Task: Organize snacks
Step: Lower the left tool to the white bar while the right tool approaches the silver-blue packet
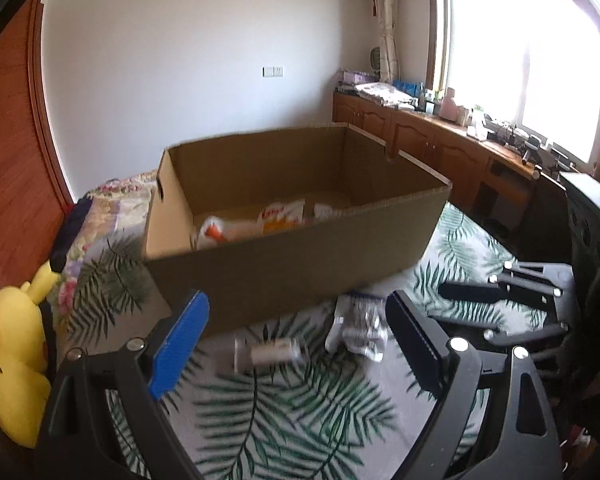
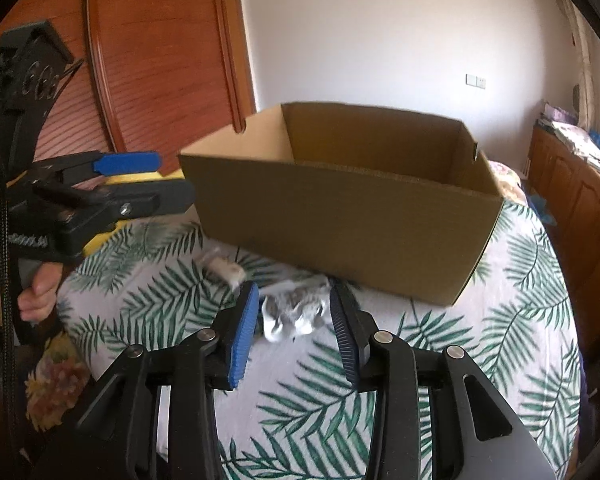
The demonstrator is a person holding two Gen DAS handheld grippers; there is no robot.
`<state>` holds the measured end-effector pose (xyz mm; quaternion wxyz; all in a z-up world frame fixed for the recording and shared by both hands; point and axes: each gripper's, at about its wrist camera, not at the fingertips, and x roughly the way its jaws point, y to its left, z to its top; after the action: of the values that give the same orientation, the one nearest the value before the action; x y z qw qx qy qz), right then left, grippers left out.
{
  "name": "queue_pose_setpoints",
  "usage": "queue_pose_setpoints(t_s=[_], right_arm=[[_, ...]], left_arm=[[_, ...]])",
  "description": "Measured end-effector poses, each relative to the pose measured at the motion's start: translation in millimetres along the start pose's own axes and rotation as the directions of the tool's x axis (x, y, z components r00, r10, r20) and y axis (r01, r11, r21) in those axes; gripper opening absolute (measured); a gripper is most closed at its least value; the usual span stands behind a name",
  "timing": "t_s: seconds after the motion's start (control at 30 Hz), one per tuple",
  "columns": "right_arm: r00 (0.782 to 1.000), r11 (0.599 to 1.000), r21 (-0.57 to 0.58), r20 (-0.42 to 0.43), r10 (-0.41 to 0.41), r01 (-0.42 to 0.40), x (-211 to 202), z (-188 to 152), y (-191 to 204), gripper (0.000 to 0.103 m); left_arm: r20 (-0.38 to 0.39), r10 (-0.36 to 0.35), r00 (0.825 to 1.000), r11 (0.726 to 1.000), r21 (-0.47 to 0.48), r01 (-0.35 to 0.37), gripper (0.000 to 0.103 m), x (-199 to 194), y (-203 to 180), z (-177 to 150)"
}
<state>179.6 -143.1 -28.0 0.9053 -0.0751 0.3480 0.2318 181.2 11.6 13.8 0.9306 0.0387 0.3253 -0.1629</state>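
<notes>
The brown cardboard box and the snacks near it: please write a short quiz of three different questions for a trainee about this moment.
1. True or false: the brown cardboard box already holds some snack packets.
2. Multiple choice: the crinkled silver-white snack packet on the palm-leaf cloth lies (A) inside the box, (B) in front of the box, between the fingers of the right gripper, (C) on the yellow plush toy.
3. Short answer: is the left gripper gripping the small whitish wrapped snack?

Key: 1 true, an orange-white packet shows inside. 2 B. 3 No, it is wide open, nothing pressed.
</notes>
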Motion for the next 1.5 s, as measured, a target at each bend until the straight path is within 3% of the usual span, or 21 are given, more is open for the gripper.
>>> queue_pose_setpoints(t_s=[0.1,0.3,0.47,0.93,1.13,1.5], right_arm=[[0.999,1.0,0.011,-0.027,-0.017,0.017,10.1,-4.6,-1.3,0.057],[0.997,0.996,0.086,-0.082,-0.016,0.023,31.6,-10.7,-9.5,0.06],[0.993,0.988,0.131,-0.093,-0.072,0.084,52.6,-5.9,-11.6,0.062],[0.974,0.975,0.127,-0.159,-0.163,0.184,94.1,8.7,-7.1,0.064],[0.964,0.97,0.104,-0.177,-0.2,0.22,96.3,8.5,-9.2,0.074],[0.966,0.976,0.129,-0.214,-0.145,0.175,85.0,-2.7,-27.8,0.075]], left_arm=[[-0.023,0.002,1.0,1.0,-0.018,-0.003,0.091,6.8,2.7,-14.6],[-0.068,0.024,0.997,0.998,-0.052,-0.028,0.091,22.6,19.0,-40.5],[-0.061,0.052,0.997,0.995,-0.084,-0.057,0.091,25.4,31.6,-49.2],[-0.077,0.06,0.995,0.991,-0.112,-0.069,0.091,32.5,43.7,-58.5],[-0.078,0.056,0.995,0.992,-0.112,-0.064,0.091,36.4,43.6,-58.9],[-0.086,0.049,0.995,0.993,-0.107,-0.058,0.091,42.8,36.4,-58.4]])
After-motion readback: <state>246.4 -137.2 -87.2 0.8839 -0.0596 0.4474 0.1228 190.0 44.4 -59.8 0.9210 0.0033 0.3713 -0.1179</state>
